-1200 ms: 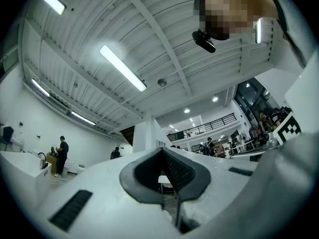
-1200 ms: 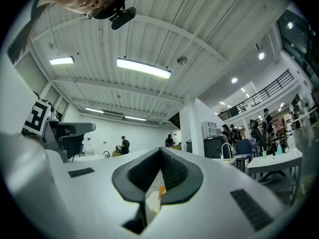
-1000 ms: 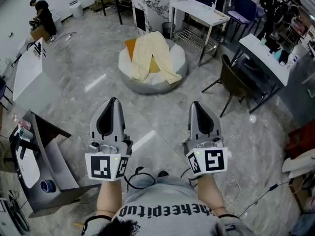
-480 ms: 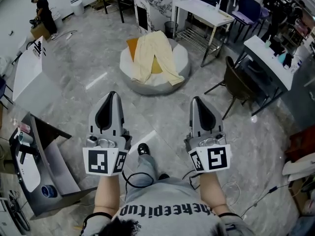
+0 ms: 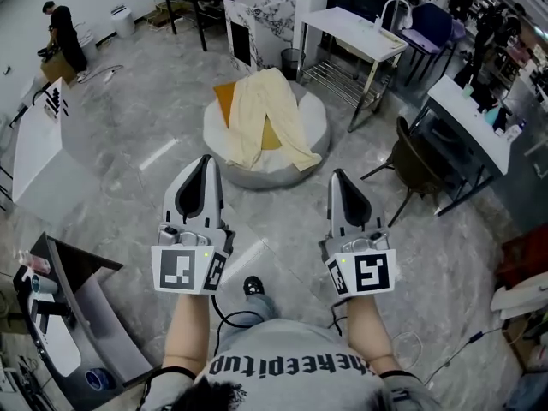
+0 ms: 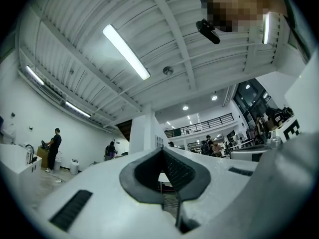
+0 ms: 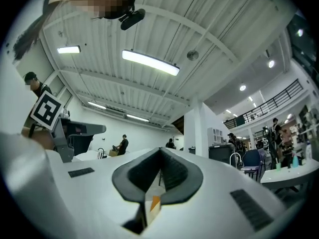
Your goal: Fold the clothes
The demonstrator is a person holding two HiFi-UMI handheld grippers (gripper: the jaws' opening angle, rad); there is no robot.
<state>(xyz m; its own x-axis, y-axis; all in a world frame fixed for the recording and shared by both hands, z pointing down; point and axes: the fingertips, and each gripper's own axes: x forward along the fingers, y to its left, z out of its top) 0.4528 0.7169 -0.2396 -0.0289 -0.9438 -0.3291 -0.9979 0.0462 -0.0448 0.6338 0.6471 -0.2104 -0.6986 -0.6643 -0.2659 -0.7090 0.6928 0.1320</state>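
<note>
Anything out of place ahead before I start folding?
Only the pale yellow trousers: they lie unfolded and skewed across the round white pouf, partly covering an orange cushion. Nothing else looks spilled or damaged.

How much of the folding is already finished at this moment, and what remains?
Done: nothing; the yellow trousers lie spread, unfolded, over the round seat. In hand: nothing; the left gripper and right gripper are both shut, empty, apart from the garment. Left: reach the trousers, grasp them and do every fold.
</note>
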